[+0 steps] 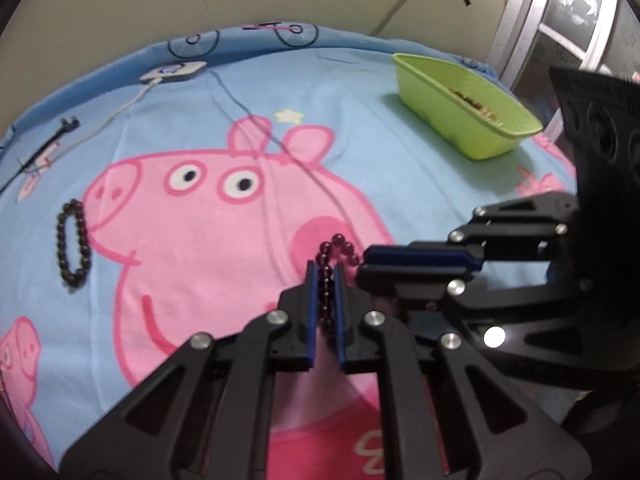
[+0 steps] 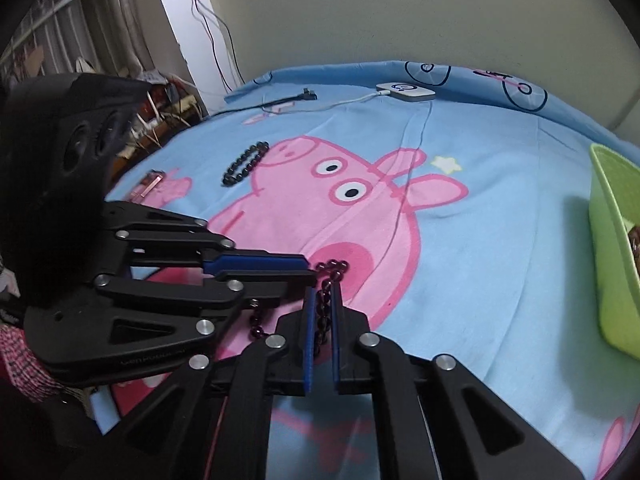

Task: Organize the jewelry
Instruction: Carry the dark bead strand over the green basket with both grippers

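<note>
A dark red bead bracelet [image 1: 334, 256] lies on the pink part of the blanket; it also shows in the right wrist view [image 2: 330, 280]. My left gripper [image 1: 326, 280] is shut on one side of it. My right gripper [image 2: 322, 292] is shut on the same bracelet from the other side. Each gripper shows in the other's view, the right one [image 1: 420, 264] and the left one [image 2: 256, 266], fingers meeting at the bracelet. A black bead bracelet [image 1: 74, 238] lies loose at the left, also in the right wrist view [image 2: 245, 162].
A green tray [image 1: 464, 108] with brown beads inside stands at the far right, also in the right wrist view [image 2: 612, 256]. A white charger box [image 1: 174, 72] with cable and a black cable plug [image 1: 66, 126] lie at the far edge. A wall is behind.
</note>
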